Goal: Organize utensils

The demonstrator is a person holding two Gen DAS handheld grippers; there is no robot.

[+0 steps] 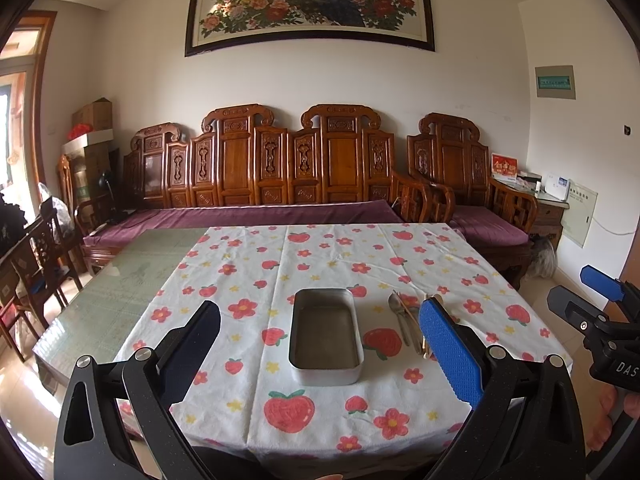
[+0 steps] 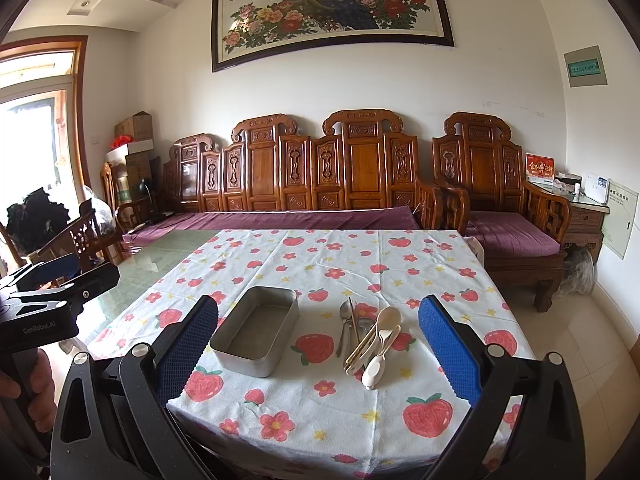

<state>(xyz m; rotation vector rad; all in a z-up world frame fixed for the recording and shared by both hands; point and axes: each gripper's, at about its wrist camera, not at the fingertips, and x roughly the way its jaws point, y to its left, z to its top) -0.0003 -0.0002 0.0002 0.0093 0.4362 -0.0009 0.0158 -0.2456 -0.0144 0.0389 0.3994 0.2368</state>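
Status: nothing sorted yet. The metal tin (image 2: pixel 256 330) sits empty on the strawberry-print tablecloth (image 2: pixel 320 408), long axis running away from me. All utensils lie in one loose pile (image 2: pixel 368 340) just right of the tin, not touching it: a steel spoon (image 2: pixel 344 320), chopsticks (image 2: pixel 354 322), cream plastic spoons (image 2: pixel 386 322) overlapping. My left gripper (image 1: pixel 320 344) hovers above the near table edge, fingers wide apart, holding nothing. My right gripper (image 2: pixel 318 344) likewise, fingers spread, empty, roughly framing tin and pile. Judgement: task at start; every piece remains to be moved into the tin, presumably right gripper first, being nearer the pile.
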